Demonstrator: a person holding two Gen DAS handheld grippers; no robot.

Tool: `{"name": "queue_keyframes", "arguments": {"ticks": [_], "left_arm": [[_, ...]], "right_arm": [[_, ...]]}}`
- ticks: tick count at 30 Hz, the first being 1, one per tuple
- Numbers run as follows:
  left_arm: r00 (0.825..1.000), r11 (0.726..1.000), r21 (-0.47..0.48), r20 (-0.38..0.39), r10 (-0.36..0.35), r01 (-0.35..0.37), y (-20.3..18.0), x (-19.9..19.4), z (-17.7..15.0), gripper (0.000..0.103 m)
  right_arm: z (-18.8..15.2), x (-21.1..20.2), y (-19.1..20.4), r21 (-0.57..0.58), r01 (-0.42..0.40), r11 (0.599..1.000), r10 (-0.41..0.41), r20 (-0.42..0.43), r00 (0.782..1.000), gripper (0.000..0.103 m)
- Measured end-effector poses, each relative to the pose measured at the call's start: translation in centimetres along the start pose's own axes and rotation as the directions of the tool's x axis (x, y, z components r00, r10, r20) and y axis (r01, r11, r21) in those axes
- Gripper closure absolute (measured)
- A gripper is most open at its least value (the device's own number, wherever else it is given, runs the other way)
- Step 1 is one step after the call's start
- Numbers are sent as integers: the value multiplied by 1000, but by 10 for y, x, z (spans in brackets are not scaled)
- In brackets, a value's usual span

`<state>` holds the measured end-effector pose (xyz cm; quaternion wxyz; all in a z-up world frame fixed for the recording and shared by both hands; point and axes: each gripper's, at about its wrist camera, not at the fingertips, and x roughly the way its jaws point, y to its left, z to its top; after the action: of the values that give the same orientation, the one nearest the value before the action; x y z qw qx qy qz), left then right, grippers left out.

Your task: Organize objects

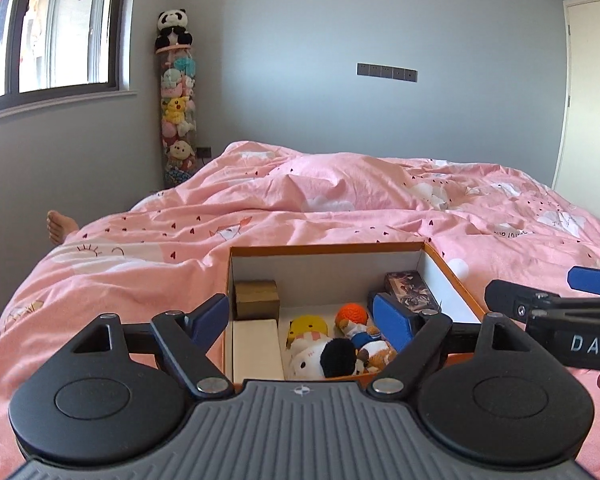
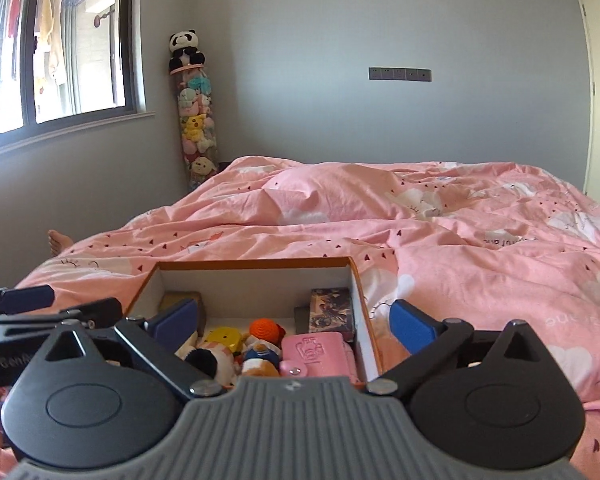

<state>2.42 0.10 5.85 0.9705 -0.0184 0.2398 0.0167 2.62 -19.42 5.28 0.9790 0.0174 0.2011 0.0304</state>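
Seemingly packing is nearly done: both grippers hover wide open, empty, over the filled box; next, find strays.

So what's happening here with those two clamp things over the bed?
A person holds a left gripper and a right gripper above an orange-edged box on the pink duvet. Both are open and hold nothing. The box already contains plush toys, a pink case and small boxes, so the tidying seems well along.
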Motion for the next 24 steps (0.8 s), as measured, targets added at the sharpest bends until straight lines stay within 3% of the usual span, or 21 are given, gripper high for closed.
{"name": "queue_keyframes", "arguments": {"ticks": [7,24], "left_arm": [[997,1000,2,-80,9,-9,9,8,-19,8],[966,1000,-11,-260,2,-5,10,35,-49,8]], "right_arm": [[-23,6,13,-84,22,996,-25,-31,999,1],[-49,28,10,-25,27,999,-30,-140,990,1]]}}
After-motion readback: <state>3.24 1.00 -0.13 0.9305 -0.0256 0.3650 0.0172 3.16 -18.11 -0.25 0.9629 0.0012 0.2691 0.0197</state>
